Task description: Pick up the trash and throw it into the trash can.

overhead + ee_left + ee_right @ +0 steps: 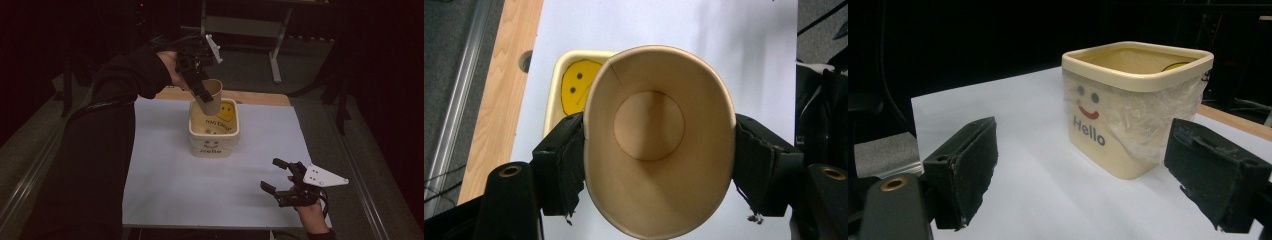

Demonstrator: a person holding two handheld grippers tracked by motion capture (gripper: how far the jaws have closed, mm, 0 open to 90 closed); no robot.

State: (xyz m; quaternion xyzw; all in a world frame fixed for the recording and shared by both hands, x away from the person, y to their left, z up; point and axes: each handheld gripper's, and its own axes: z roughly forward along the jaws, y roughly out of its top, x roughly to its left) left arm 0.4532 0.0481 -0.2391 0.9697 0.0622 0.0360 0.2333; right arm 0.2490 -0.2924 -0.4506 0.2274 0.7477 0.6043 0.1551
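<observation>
Right tool [281, 176] sits low at the near right corner of the counter [165, 190], jaws spread wide with nothing between them, the person's hand [311, 212] behind it and the grey plate [325, 176] riding on top. From the right gripper view, those two black jaws frame open white surface, and beyond them stands the cream bin [1133, 107], square with rounded corners, a smiley face and the word "Hello" printed on its front, and a clear liner crinkled under its rim. Moving up the counter in the high view, the bin [214, 142] stands upright around the middle of the white sheet, well apart from the right tool, with a yellow smiley showing on its inner back wall. Now higher, over the bin's far edge: left tool [200, 85] has the paper cup [210, 97] clamped, tilted and held in the air just above the bin's opening, not touching it as far as can be seen. Left gripper view gives the close look: both pads [569, 165] press on opposite sides of the cup [656, 135], squeezing its mouth into an oval, the cup's inside looks empty, and the bin's rim [555, 80] with the yellow face peeks out behind it. A strip of bare wood [260, 97] runs along the counter's far edge.
</observation>
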